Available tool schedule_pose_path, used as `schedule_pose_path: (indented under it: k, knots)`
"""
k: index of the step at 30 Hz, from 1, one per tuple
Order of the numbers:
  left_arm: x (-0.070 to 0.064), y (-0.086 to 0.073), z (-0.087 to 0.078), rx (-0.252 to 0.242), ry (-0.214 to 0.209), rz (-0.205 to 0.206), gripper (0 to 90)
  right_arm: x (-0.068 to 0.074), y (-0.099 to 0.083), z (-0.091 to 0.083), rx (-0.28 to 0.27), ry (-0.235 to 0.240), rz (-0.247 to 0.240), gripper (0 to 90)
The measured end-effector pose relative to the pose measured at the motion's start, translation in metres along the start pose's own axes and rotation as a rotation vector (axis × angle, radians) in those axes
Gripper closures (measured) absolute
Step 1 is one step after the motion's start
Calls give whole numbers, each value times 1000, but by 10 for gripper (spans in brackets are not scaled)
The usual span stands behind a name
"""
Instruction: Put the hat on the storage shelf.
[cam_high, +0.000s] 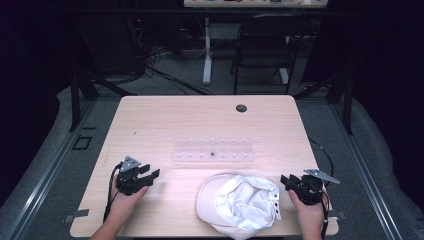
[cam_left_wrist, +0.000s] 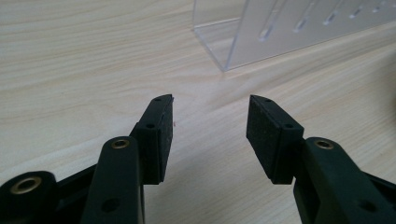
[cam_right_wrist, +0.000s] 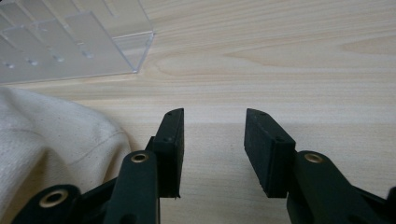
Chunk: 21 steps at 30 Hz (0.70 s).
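A white cap (cam_high: 239, 201) lies upside down near the front edge of the wooden table (cam_high: 165, 120), its cloth (cam_right_wrist: 51, 144) at the left of the right gripper view. Behind it stands a clear acrylic rack (cam_high: 212, 150) with a row of small slots; its corner (cam_left_wrist: 243, 42) appears in the left gripper view and its end (cam_right_wrist: 79, 42) in the right gripper view. My left gripper (cam_high: 152, 172) rests at the front left, open and empty (cam_left_wrist: 210, 121). My right gripper (cam_high: 286, 180) sits just right of the cap, open and empty (cam_right_wrist: 214, 126).
A round cable hole (cam_high: 241, 108) is in the table's far side. A black chair (cam_high: 262, 45) and a white desk leg (cam_high: 206, 50) stand beyond the table, with cables on the floor. Bare wood lies between the left gripper and the cap.
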<state>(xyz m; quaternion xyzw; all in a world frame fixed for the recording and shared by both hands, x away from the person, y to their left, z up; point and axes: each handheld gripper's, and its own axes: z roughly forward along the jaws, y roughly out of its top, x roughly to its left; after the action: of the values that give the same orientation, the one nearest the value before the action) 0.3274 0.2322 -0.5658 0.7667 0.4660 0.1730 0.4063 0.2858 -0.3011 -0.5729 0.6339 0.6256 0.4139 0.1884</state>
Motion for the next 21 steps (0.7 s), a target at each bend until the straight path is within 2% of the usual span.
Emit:
schedule_pose_path:
  k: [4,8,15,21]
  knots:
    - [-4,0,0,7,6,28,518,2,1,-2,-2,13,-2,575]
    - [-11,0,1,11,-12,70,517,6,3,-5,1,29,-10,569]
    - [-13,0,2,11,-20,75,520,9,7,-7,23,77,9,558]
    - [-13,0,3,14,-32,62,521,8,16,-11,24,86,38,561]
